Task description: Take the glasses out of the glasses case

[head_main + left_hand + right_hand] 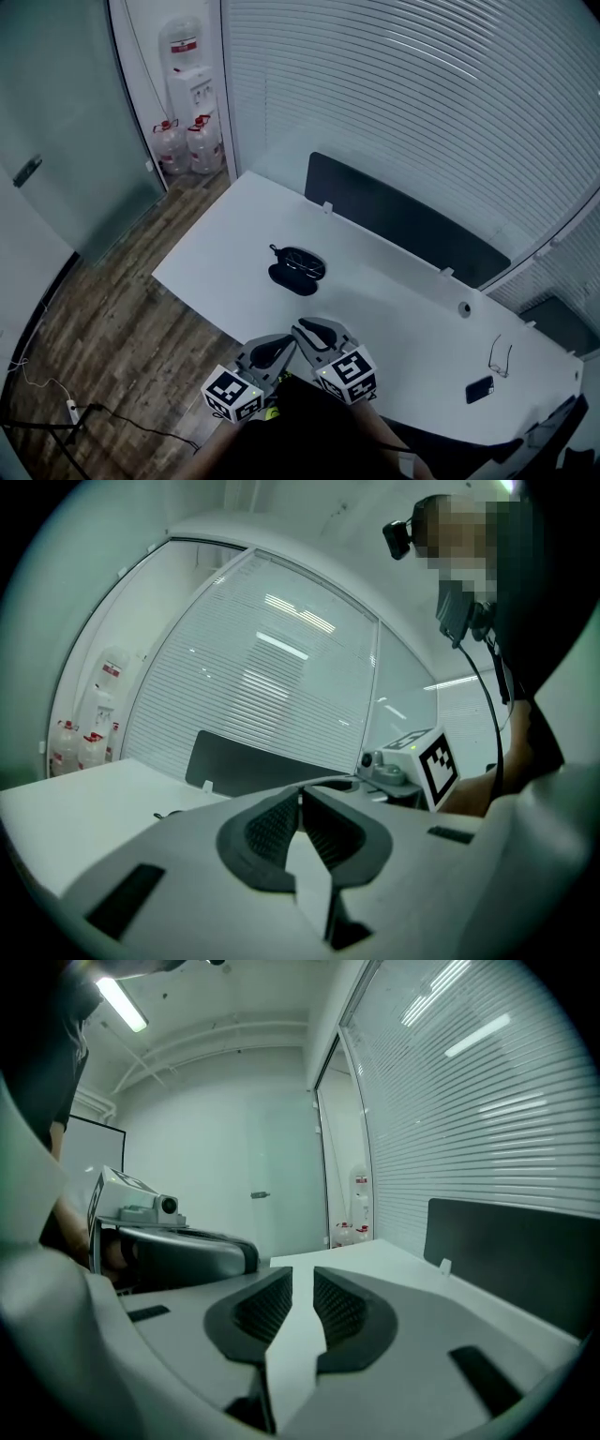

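Head view shows a white rectangular table (403, 319) with a black oval glasses case (296, 268) lying open near its left middle, well apart from both grippers; a thin outline shows inside its far half, too small to tell for sure whether it is the glasses. At the near edge of the table the left gripper (275, 351) and the right gripper (317, 333) sit side by side, each with its marker cube toward the person; neither touches the case. Left gripper view has the left gripper's (300, 799) ribbed dark pads pressed together at their tips, with nothing between them; right gripper view has the right gripper's (302, 1283) pads standing slightly apart, a narrow gap of bare table showing between them, nothing held. On the far right of the table lie a pair of thin-framed spectacles (502, 356) and, just beside them, a small black phone (479, 388); a dark flat divider panel (403, 220) runs along the far edge; a white water dispenser (192, 84) stands in the far left corner.
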Available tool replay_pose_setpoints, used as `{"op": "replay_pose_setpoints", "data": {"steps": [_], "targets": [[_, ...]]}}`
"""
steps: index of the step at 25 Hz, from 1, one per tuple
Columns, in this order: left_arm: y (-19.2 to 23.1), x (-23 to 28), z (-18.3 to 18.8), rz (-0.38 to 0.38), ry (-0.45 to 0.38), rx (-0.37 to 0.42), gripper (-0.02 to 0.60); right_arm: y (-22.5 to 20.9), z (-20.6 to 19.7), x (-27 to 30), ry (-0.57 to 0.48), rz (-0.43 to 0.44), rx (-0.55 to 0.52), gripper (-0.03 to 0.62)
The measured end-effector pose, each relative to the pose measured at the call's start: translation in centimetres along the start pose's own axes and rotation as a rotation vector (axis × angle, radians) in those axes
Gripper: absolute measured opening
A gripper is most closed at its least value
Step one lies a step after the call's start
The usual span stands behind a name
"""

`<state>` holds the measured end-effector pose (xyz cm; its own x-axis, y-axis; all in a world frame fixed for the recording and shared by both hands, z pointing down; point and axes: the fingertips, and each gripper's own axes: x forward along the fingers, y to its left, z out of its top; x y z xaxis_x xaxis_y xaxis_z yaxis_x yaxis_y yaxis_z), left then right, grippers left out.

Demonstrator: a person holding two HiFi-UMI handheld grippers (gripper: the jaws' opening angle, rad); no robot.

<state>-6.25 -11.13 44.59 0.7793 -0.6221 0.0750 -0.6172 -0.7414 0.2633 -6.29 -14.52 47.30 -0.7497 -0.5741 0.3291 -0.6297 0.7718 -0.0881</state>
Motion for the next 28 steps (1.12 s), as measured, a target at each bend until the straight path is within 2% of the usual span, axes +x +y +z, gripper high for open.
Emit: {"op": "replay_pose_setpoints", "data": {"steps": [8,11,14,28], "targets": [[2.7,3.0,-0.6,-0.002,0.019,-0.013,0.011,-3.6,-0.4,2.3,0.061,-0.016,-0.03,0.064],[3.5,4.2,-0.4,0.009,0.018,0.019,0.011,-4.8,-0.7,3.1,0.076,-0.012,-0.028,0.064],[4.7,5.3,-0.6,0.007,0.051,0.045,0.011,-5.8,-0.7,4.1,0.086,-0.005,-0.033,0.064],[8.6,10.0,-2.0,0.012,0.116,-0.014,0.011,-11.3,-2.8,8.0,0.204,0.007,-0.064,0.064]]}}
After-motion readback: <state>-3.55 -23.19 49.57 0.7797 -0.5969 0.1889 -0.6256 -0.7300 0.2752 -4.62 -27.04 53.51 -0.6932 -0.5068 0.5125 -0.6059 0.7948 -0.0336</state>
